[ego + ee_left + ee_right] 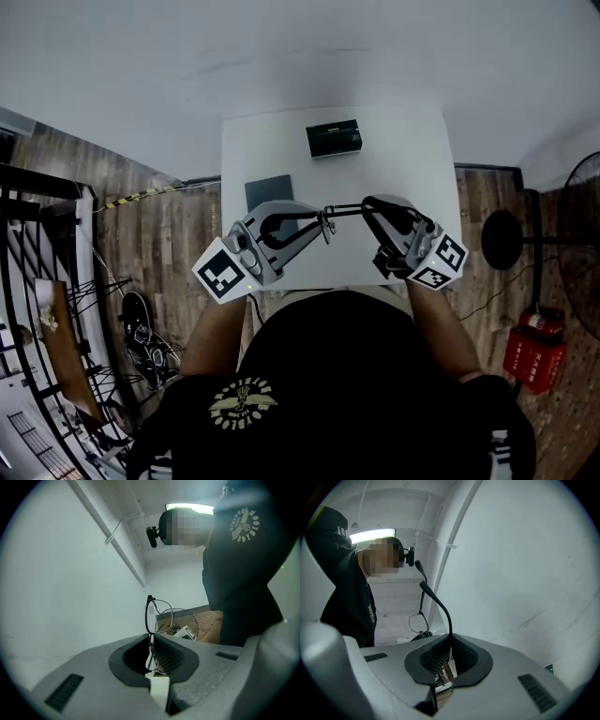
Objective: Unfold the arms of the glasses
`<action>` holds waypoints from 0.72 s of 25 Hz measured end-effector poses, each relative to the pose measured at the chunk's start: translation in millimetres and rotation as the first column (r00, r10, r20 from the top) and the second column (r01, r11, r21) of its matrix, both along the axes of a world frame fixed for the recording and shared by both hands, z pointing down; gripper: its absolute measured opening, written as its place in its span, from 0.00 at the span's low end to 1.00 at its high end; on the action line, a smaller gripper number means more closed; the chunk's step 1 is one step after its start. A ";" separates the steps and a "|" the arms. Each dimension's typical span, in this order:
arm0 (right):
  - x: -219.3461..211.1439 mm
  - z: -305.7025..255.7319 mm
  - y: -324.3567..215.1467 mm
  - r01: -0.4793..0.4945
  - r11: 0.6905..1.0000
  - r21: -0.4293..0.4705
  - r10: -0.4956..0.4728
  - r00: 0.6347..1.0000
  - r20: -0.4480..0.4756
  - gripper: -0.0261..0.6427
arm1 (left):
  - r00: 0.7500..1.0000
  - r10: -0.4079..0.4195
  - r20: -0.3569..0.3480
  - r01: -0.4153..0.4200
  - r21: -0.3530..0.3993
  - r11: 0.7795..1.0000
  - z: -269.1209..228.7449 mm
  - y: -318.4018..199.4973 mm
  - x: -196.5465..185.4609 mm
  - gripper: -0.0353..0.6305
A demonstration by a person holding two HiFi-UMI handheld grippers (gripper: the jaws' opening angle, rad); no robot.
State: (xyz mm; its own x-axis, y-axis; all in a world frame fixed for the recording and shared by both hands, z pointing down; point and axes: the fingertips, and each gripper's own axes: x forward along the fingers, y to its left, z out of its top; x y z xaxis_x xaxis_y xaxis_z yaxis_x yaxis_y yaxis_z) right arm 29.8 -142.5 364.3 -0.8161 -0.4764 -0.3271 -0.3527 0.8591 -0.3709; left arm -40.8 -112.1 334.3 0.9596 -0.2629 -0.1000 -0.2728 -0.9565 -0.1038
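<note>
While pinched from both sides, hanging in the air over the near half of the white table [412, 159]: glasses [343, 211], thin dark frame, touching nothing but the tongs. Pressed tight on the front of the frame, right beside one lens [161, 616]: left gripper [322, 223]. Seen in the left gripper view as dark ribbed pads [168, 656] closed with only the thin rim wire between them, with the clear lens upright just above the tips. Nipped on one temple arm [446, 615], with pads only a sliver apart around it: right gripper [367, 206]. Seen in the right gripper view as a black rod rising out of the jaws, curving up and away toward the frame front farther off. Stretched in the head view as a dark line from one set of tips to the other, angled out from the front rather than folded flat against it. Both tools tipped inward, tips facing each other, marker cubes [223, 274] back near the person's black shirt [347, 375]. Farther back on the table, well apart from the glasses: dark box [334, 139] near the far edge, and flat grey pad [265, 189] partly behind the left gripper. Wooden floor [187, 244] on either side; off to the right, standing fan [577, 225] and red object [534, 352]
</note>
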 end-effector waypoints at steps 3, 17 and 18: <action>4.8 -2.6 2.5 -0.020 1.000 -0.004 0.020 1.000 -0.002 0.06 | 1.000 0.009 0.017 -0.010 0.020 1.000 1.2 4.8 4.8 0.11; 0.8 6.1 6.1 0.008 0.999 -0.044 -0.010 0.999 -0.047 0.06 | 0.996 0.011 0.084 -0.019 0.102 0.995 11.8 14.3 22.6 0.10; 1.2 6.7 5.8 0.007 0.999 -0.046 -0.010 0.999 -0.050 0.06 | 0.996 0.003 0.086 -0.013 0.109 0.994 11.7 13.6 22.4 0.08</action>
State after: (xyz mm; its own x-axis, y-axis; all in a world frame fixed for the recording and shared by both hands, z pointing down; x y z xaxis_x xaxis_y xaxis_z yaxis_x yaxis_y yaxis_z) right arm 31.0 -136.7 371.1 -0.8351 -0.4828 -0.2637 -0.3648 0.8448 -0.3915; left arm -18.3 -98.6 345.9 0.9679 -0.2471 -0.0456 -0.2509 -0.9402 -0.2304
